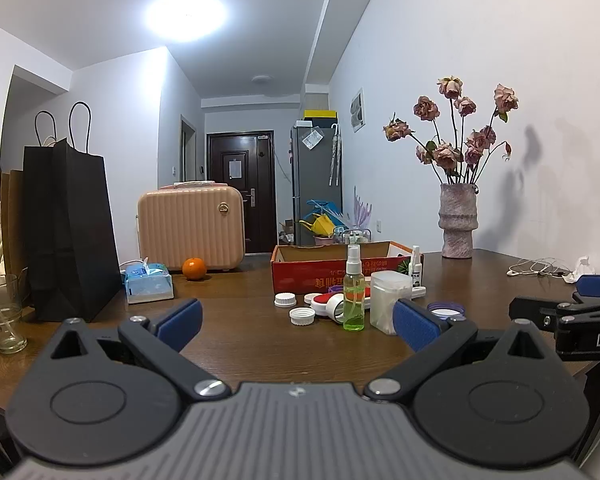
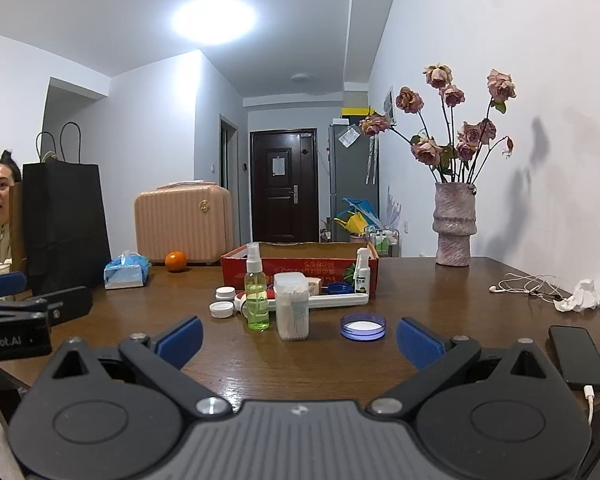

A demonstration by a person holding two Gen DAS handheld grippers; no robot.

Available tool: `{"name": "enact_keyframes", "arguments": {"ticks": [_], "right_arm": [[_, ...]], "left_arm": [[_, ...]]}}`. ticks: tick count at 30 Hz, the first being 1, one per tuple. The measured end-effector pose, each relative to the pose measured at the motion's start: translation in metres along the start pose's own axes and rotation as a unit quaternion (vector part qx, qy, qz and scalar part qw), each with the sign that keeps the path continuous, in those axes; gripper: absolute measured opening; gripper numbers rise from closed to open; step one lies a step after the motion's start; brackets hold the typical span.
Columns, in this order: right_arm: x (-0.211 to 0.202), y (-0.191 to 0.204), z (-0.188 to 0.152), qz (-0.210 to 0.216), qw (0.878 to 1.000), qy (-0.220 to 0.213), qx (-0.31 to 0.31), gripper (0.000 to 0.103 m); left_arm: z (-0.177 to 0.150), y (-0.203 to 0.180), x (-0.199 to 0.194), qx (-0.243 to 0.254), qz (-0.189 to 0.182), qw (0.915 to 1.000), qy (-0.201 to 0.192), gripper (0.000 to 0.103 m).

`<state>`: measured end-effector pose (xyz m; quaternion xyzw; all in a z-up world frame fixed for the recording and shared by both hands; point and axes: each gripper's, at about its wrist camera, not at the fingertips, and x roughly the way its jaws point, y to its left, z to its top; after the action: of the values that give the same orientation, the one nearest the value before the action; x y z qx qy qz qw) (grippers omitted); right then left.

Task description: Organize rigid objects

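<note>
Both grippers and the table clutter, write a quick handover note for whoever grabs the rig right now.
Left gripper: open, empty, above the table's near edge.
Right gripper: open, empty, facing the purple-rimmed lid.
Loose on the table: green spray bottle, cotton swab box, two white caps, small white spray bottle, all in front of the red cardboard box.
Done: nothing visibly sorted.
Left: probably gather these into the box.

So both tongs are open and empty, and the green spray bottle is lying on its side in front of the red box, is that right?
Not quite. The green spray bottle stands upright, as the right wrist view shows. The rest holds: it is in front of the red box, and both the left tongs and right tongs are open and empty.
</note>
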<state>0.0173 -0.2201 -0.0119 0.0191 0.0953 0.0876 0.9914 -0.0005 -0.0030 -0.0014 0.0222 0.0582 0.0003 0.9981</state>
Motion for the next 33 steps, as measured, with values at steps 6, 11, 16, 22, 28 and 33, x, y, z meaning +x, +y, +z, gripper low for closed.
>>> {"name": "enact_keyframes", "arguments": {"ticks": [6, 11, 16, 22, 28, 33], "right_arm": [[-0.0001, -0.0003, -0.0001, 0.001, 1.0, 0.001, -0.001, 0.103], [-0.0006, 0.0, -0.0003, 0.001, 1.0, 0.001, -0.002, 0.103], [-0.0009, 0.0003, -0.0003, 0.0, 1.0, 0.001, -0.004, 0.103], [-0.0018, 0.0032, -0.0029, 0.003, 1.0, -0.001, -0.007, 0.103], [-0.0024, 0.0019, -0.0022, -0.002, 1.0, -0.001, -0.005, 0.103], [-0.0025, 0.0027, -0.0016, 0.0, 1.0, -0.001, -0.007, 0.103]], "left_arm": [[0.0008, 0.0003, 0.0004, 0.0, 0.0, 1.0, 0.0, 0.103], [-0.0005, 0.0005, 0.0016, -0.001, 0.001, 1.0, 0.0, 0.103], [-0.0001, 0.0009, 0.0016, -0.001, 0.002, 1.0, 0.0, 0.103], [-0.0005, 0.002, 0.0022, -0.001, 0.004, 1.0, -0.002, 0.103], [-0.0021, 0.0031, 0.0033, 0.0, 0.002, 1.0, -0.002, 0.103], [-0.0024, 0.004, 0.0025, 0.001, 0.004, 1.0, -0.002, 0.103]]}}
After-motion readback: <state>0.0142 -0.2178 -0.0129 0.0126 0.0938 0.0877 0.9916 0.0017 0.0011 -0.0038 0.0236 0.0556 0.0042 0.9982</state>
